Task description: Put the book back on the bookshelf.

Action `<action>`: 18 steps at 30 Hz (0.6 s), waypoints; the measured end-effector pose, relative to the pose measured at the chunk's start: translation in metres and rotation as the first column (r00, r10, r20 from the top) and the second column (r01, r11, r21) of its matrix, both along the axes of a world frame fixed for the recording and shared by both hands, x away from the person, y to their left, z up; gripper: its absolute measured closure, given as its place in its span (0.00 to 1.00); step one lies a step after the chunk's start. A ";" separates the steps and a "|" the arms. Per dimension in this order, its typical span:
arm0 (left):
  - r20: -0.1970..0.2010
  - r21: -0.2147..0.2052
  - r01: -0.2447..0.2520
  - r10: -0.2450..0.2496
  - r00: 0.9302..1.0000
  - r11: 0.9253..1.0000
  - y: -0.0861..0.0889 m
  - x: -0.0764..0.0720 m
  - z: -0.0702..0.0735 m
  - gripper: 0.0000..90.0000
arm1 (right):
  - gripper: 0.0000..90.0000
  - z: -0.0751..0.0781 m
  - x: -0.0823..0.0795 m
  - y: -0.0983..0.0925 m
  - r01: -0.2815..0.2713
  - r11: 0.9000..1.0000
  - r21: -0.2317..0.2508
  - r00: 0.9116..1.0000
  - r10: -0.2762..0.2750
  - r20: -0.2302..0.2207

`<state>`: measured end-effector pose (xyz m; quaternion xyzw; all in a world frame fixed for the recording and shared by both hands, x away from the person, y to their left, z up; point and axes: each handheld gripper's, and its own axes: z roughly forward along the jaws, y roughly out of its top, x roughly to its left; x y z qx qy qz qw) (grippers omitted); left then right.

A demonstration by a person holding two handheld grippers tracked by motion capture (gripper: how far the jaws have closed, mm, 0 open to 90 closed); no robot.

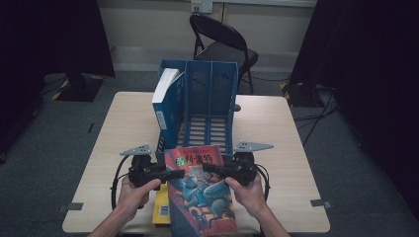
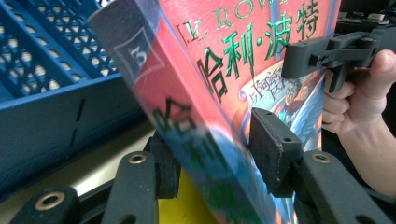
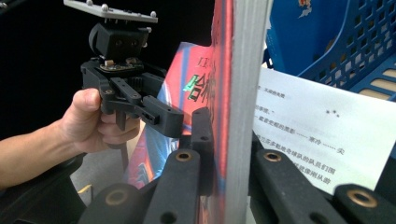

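The desk (image 1: 276, 123) is carrying a blue file rack (image 1: 210, 106) with one white-spined book (image 1: 163, 96) standing in its leftmost slot; the other slots are looking empty. The red-covered book (image 1: 200, 192) is being held off the desk just before the rack, probably heading for a slot. The left gripper (image 1: 168, 174) and right gripper (image 1: 215, 170) are each closing their jaws on opposite edges. A yellow book (image 1: 162, 211) is lying beneath.

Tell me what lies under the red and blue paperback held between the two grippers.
Under the red and blue paperback, a yellow book lies on the wooden table. Most of the yellow book is covered, so its title is hidden.
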<state>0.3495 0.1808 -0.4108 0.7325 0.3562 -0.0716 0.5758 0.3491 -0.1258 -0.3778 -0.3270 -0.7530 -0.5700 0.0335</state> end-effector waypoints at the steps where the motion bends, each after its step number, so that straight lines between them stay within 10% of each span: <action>1: 0.004 -0.003 -0.004 0.004 1.000 1.000 0.000 0.000 0.001 0.65 | 0.93 0.001 -0.001 0.001 -0.001 1.000 -0.002 1.000 0.001 0.004; 7: 0.078 0.012 -0.001 0.000 0.997 1.000 0.001 -0.002 0.018 0.69 | 0.93 0.007 0.000 0.000 0.006 1.000 0.018 1.000 -0.007 0.020; 18: 0.089 -0.010 -0.018 0.019 0.996 1.000 0.003 0.001 0.030 0.71 | 0.93 0.017 0.000 0.004 0.014 1.000 0.024 0.999 -0.015 0.050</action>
